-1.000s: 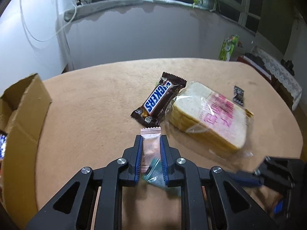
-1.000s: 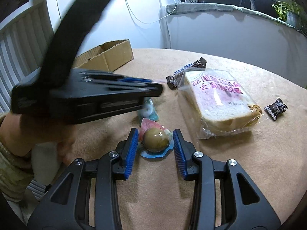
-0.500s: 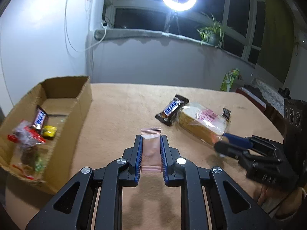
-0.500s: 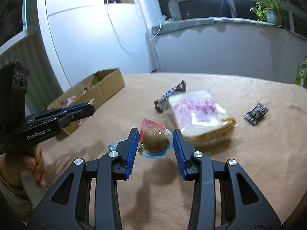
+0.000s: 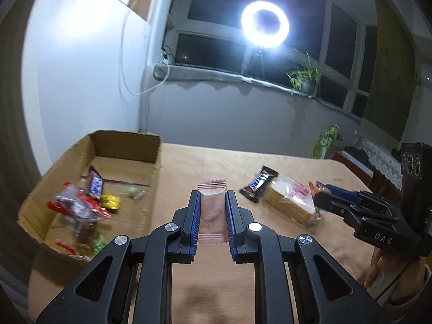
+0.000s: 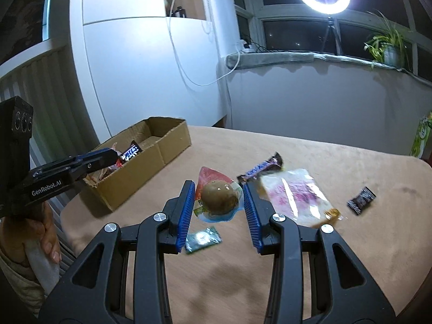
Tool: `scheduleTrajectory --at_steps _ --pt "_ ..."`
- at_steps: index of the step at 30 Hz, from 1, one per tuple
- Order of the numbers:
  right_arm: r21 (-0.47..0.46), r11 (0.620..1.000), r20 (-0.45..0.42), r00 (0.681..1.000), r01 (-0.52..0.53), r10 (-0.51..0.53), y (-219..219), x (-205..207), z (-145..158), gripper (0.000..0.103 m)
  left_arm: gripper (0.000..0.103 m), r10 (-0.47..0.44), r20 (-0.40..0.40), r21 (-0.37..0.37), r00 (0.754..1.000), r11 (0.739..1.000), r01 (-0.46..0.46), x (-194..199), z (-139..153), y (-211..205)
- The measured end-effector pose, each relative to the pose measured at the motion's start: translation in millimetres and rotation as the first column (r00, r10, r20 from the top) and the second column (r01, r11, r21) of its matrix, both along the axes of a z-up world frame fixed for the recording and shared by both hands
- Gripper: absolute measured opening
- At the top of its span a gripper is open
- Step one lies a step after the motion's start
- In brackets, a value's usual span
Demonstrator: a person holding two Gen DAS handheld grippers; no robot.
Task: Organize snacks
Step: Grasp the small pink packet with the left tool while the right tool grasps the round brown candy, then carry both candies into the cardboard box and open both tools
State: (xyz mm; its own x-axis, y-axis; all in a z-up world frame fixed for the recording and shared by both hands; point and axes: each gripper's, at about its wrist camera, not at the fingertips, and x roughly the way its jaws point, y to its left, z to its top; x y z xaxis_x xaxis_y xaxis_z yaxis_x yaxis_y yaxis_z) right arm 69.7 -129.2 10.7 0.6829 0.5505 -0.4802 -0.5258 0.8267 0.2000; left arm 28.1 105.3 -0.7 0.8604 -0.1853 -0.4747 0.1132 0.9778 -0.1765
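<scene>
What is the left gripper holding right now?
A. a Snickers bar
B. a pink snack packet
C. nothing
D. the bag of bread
B: in the left wrist view the left gripper is pinched on a pink snack packet, held up above the table, while the Snickers bar and the bag of bread lie on the table.
</scene>
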Motion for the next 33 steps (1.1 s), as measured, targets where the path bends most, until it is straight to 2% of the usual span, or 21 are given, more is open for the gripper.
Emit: scheduleTrajectory --at_steps 10,18,25,28,29,31,32,33 --pt "-0.022 0.996 0.007 0.996 -0.086 0.087 57 8 8 0.039 0.016 0.11 0.022 -0.02 0.994 0.994 -0.109 -11 0 55" --pt "-0.03 0.977 0.03 0.977 -0.21 0.211 127 13 18 0.039 0.016 0.199 0.027 -0.017 0.98 0.98 -0.199 -11 0 98" --pt "-0.028 0.955 0.073 0.952 -0.296 0.297 193 26 34 0.039 0.016 0.22 0.02 -0.009 0.975 0.976 -0.22 4 -3 120" --pt "-0.044 0.944 0.054 0.943 -0.327 0.33 217 38 32 0.044 0.018 0.209 -0.014 0.006 0.978 0.978 -0.209 14 -11 122" --pt "-0.058 0.944 0.053 0.943 -0.325 0.328 222 40 30 0.046 0.021 0.214 -0.021 0.014 0.977 0.977 -0.213 15 -13 122" --pt "-0.047 0.949 0.07 0.947 -0.312 0.314 218 36 29 0.06 0.044 0.236 -0.034 0.023 0.971 0.972 -0.236 13 -18 123" --pt "-0.04 0.952 0.076 0.949 -0.304 0.306 214 34 28 0.062 0.062 0.251 -0.028 0.023 0.968 0.968 -0.251 9 -20 125" --pt "-0.041 0.956 0.08 0.953 -0.291 0.293 209 31 26 0.063 0.065 0.27 -0.012 0.023 0.963 0.963 -0.27 2 -21 127"
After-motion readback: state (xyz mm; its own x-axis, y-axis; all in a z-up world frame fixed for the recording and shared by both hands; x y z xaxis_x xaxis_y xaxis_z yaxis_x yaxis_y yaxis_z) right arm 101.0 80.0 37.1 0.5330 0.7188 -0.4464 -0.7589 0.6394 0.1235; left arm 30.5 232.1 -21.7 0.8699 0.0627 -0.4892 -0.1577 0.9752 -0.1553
